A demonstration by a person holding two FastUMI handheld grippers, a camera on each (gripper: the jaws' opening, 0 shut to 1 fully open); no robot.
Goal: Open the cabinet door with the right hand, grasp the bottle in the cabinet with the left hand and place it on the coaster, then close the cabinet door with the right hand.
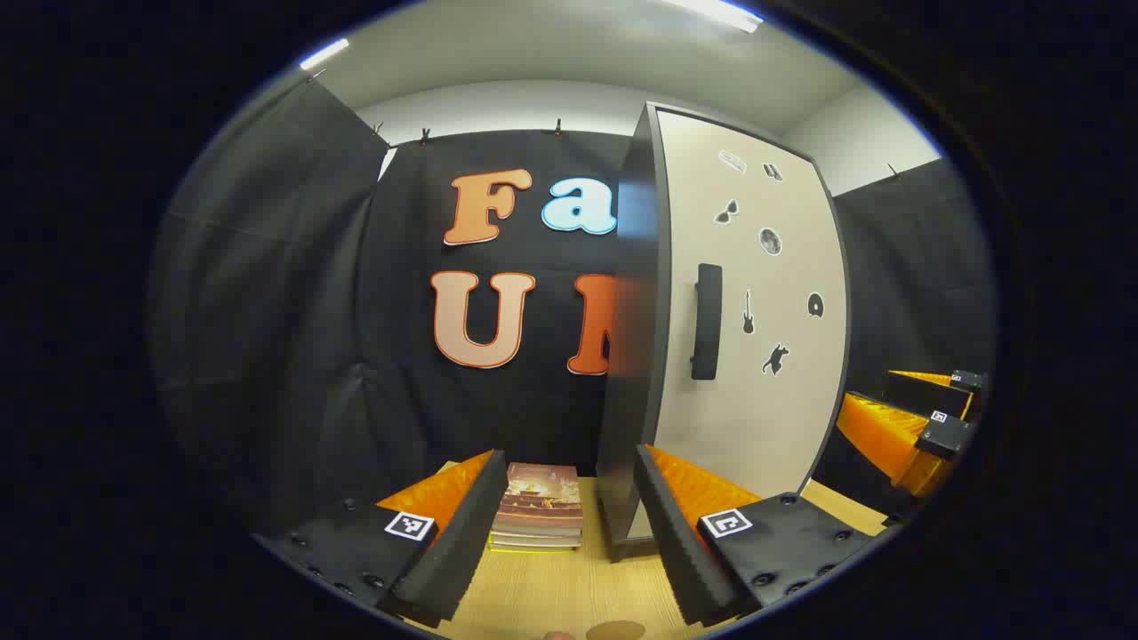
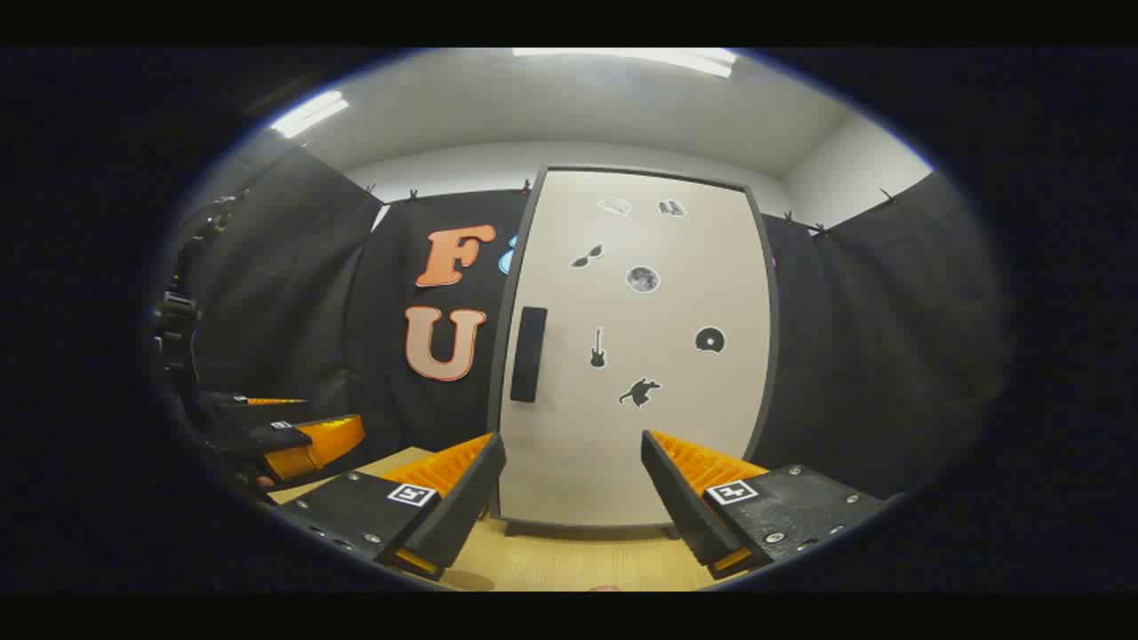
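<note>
Cabinet door (image 2: 636,356) closed, ahead of spread right gripper (image 2: 573,498), apart.

A recording booth, not a home — black cloth (image 2: 284,293) clipped up as walls, strip lights (image 2: 307,113) at eleven o'clock overhead, and one small cabinet (image 2: 636,356) standing on a wooden bench (image 2: 569,560).

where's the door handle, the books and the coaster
handle (image 2: 528,354), right gripper view, middle of the dark bar on the closed door
books (image 1: 540,505), left gripper view, top cover of the stack
coaster (image 1: 615,630), left gripper view, the brown disc's visible top edge on the table
</note>
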